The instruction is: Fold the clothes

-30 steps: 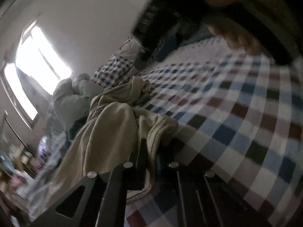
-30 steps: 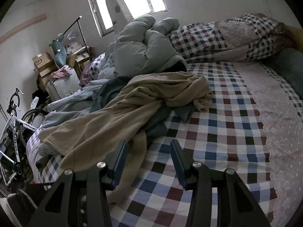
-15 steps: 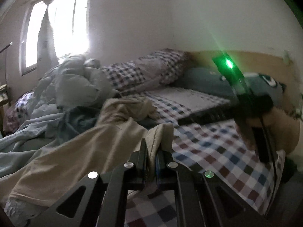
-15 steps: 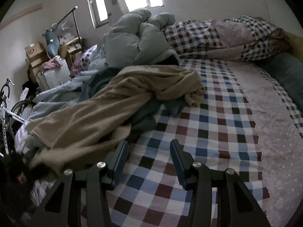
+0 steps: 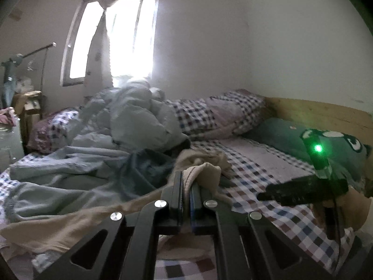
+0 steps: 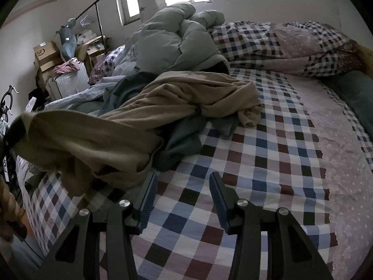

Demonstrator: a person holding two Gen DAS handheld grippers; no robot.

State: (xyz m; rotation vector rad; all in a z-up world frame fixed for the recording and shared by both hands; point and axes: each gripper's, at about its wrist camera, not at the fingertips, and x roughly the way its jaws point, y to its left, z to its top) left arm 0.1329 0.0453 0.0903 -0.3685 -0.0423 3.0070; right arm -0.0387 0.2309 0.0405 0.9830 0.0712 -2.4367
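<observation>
1. A bit of the tan garment [image 5: 205,170] is pinched tight between the shut jaws of the left gripper [image 5: 185,186], low in the middle of the left view.
2. Nothing is held by the right gripper [image 6: 181,196]; its jaws are spread wide over the checked bed sheet [image 6: 268,154].
3. The rest of the tan garment is seen bunched up, left of middle in the right view, on a dark blue cloth [image 6: 184,137].
4. It should be lifted slowly, so the pinched edge is not lost.
5. A cardboard box [image 6: 44,51] is seen upper left; what is inside cannot be told.
</observation>
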